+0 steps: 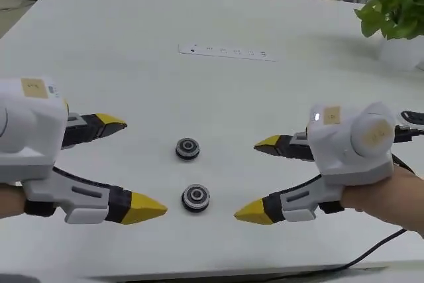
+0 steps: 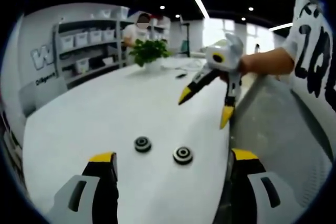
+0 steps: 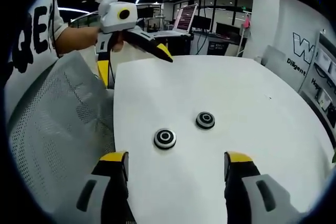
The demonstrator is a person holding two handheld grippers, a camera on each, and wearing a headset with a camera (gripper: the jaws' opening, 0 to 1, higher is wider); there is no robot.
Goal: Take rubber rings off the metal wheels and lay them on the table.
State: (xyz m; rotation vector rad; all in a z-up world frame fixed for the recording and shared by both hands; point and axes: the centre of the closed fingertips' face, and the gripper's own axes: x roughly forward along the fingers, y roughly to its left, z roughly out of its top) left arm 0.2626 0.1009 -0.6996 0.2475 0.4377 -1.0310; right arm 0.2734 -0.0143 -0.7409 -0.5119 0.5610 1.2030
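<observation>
**Two small round metal wheels** lie flat on the white table [image 1: 132, 51] at lower centre of the head view. The upper wheel [image 1: 187, 148] sits just above the lower wheel [image 1: 196, 197], which is close to the table's near edge. Each wheel carries its black rubber ring [image 1: 185, 197] seated around the rim, and no ring lies loose on the table.

**Grippers.** The left gripper [image 1: 131, 166], grey-bodied with yellow-tipped jaws, hovers at lower left with its jaws spread wide and empty. The right gripper [image 1: 257, 177], of the same make, faces it from lower right, likewise agape and holding nothing. The wheels lie between the two grippers, touching neither.

**Probable hazards:**
- **(a) Loose wheels.** Nothing fixes the wheels down, so a pull on a ring by one gripper alone would likely lift or drag the whole wheel. The other gripper would need to pin the hub.
- **(b) Slipping tips.** The pointed tips may skid off the low, rounded ring and flick the wheel away. The lower wheel, so near the edge, could leave the table.
- **(c) Close spacing.** The wheels lie near each other, so a wide jaw closing on one may knock the other.
- **(d) Stretched ring.** A ring pulled taut may snap free and fly off instead of being laid down.
</observation>
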